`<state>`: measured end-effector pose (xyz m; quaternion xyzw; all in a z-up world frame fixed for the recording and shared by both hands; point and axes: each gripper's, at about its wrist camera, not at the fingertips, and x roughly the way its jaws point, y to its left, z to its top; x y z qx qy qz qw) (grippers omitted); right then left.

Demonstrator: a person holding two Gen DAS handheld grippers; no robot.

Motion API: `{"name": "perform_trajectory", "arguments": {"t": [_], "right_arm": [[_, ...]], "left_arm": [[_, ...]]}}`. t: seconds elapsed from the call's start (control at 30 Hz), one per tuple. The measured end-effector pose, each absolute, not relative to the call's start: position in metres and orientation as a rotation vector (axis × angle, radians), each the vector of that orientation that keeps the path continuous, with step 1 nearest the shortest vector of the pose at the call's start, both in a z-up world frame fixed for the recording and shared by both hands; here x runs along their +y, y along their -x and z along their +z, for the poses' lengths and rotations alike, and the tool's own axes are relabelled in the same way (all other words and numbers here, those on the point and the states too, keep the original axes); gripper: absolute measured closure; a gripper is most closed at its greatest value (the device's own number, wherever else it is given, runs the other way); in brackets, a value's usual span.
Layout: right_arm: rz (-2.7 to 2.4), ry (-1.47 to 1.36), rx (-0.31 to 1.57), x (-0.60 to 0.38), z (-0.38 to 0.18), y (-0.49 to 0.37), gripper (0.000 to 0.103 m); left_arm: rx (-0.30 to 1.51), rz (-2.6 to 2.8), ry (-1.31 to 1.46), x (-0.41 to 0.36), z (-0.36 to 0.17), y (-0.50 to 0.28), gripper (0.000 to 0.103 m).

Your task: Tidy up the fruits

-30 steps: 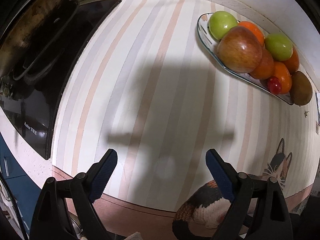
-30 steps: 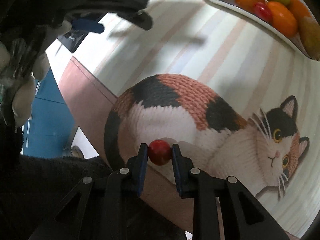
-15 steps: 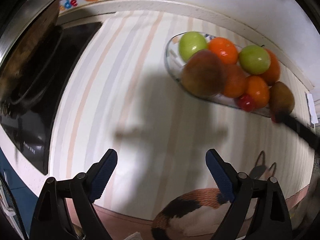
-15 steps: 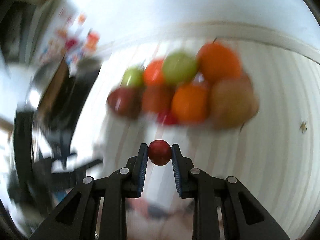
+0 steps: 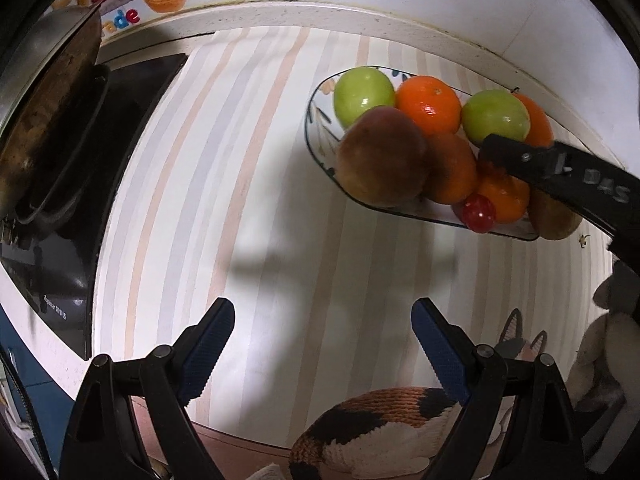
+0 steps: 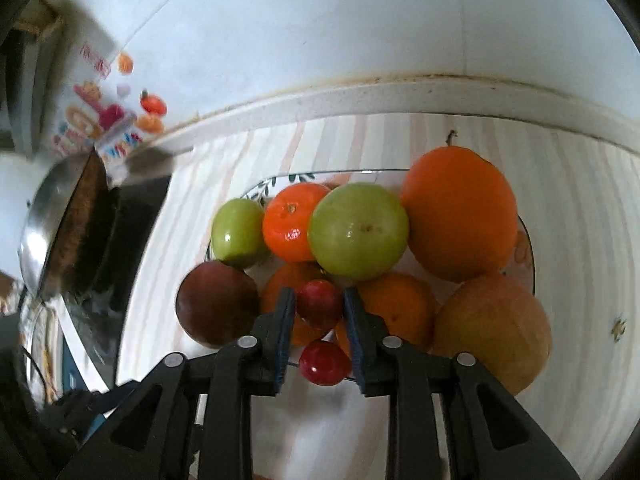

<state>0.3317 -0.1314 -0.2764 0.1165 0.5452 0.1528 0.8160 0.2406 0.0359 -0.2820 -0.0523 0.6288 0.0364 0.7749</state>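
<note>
A glass fruit plate (image 5: 320, 120) (image 6: 276, 182) at the back of the striped mat holds green apples (image 5: 362, 94), oranges (image 5: 428, 104), a red apple (image 5: 380, 162) and a small red cherry tomato (image 5: 478, 213) (image 6: 322, 362). My right gripper (image 6: 319, 308) is shut on a second small red cherry tomato (image 6: 319, 304) and holds it over the plate's front, above the fruit. Its arm crosses the plate in the left wrist view (image 5: 560, 168). My left gripper (image 5: 322, 334) is open and empty over the mat, short of the plate.
A black stove (image 5: 60, 200) with a pan (image 5: 44, 92) stands to the left. The mat's cat picture (image 5: 380, 432) lies at the near edge. A white wall (image 6: 320, 40) with stickers rises just behind the plate.
My right gripper has swung from over the cat picture to above the plate, still holding the cherry tomato. The left gripper's view has tilted up a little toward the wall.
</note>
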Motion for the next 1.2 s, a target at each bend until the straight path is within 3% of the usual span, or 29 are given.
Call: {"name": "perform_trajectory", "arguments": {"t": [0.03, 0.07, 0.3, 0.57, 1.2], "right_arm": [[0.319, -0.263, 1.155, -0.133, -0.275, -0.330, 0.034], [0.296, -0.272, 1.147, -0.136, -0.273, -0.328, 0.024], [0.227, -0.327, 1.096, -0.162, -0.245, -0.307, 0.009], [0.060, -0.066, 1.105, -0.175, -0.190, -0.248, 0.005], [0.062, -0.067, 0.936, -0.162, -0.033, -0.080, 0.004]], "left_arm": [[1.363, 0.084, 0.117, 0.038, -0.283, -0.241, 0.013], [1.364, 0.089, 0.121, 0.040, -0.284, -0.242, 0.013], [1.373, 0.097, 0.137, 0.048, -0.282, -0.239, 0.013], [1.296, 0.068, 0.111, 0.044, -0.231, -0.219, 0.013], [1.027, -0.051, 0.048, 0.039, -0.069, -0.086, 0.012]]}}
